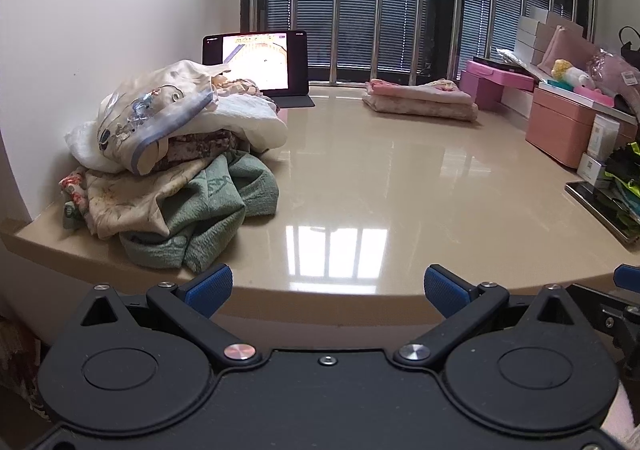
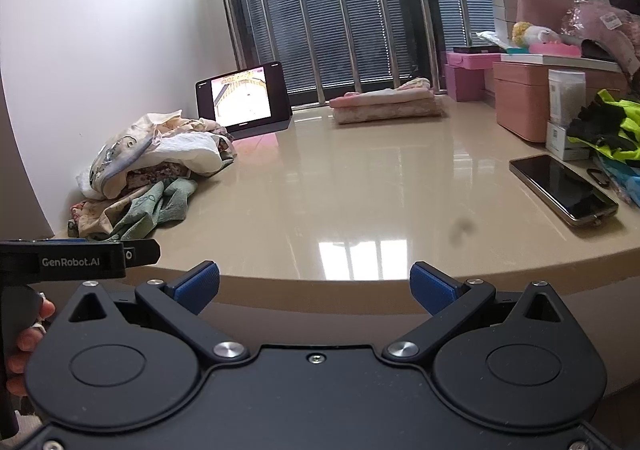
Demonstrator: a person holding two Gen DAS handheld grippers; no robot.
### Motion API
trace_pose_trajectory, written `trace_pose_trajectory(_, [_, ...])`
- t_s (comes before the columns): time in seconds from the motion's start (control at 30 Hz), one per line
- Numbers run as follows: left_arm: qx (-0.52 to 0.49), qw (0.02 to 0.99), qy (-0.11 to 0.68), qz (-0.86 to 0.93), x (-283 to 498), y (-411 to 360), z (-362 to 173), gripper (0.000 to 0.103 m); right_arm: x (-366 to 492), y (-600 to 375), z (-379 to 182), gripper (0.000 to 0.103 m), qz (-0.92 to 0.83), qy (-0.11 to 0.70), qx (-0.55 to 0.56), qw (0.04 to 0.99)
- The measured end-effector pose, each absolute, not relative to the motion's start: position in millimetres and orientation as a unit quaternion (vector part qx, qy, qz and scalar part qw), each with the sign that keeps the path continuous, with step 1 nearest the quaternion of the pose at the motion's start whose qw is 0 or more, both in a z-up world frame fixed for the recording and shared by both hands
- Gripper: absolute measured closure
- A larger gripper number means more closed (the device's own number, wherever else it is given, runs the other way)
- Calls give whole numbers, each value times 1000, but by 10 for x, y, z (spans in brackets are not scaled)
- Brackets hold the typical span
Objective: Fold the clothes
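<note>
A heap of unfolded clothes (image 1: 172, 157) lies at the left of the beige table (image 1: 360, 177), with a green garment (image 1: 224, 209) at its front and white and floral pieces on top. The heap also shows in the right wrist view (image 2: 152, 165). A stack of folded pink clothes (image 1: 420, 99) sits at the back by the window, also in the right wrist view (image 2: 386, 103). My left gripper (image 1: 328, 290) is open and empty at the table's front edge. My right gripper (image 2: 314, 286) is open and empty beside it, to the right.
A lit tablet (image 1: 260, 63) stands at the back left. Pink boxes (image 1: 560, 129) and clutter line the right side. A phone (image 2: 564, 189) lies flat at the right, next to neon-yellow fabric (image 2: 608, 129). A barred window (image 1: 400, 1) is behind.
</note>
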State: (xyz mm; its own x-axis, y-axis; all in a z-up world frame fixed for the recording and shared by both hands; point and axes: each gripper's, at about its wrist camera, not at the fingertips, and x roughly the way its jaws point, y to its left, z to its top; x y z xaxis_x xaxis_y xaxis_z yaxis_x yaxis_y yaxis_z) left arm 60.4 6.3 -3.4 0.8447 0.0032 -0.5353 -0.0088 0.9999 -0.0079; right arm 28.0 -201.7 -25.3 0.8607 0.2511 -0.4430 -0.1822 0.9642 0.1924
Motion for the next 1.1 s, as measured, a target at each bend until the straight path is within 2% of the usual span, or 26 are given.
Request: trace_pose_trajectory(1.1, [-36,958,274,74,1415,859,61,0,1381,-989,-115,0,207,224,-19,952])
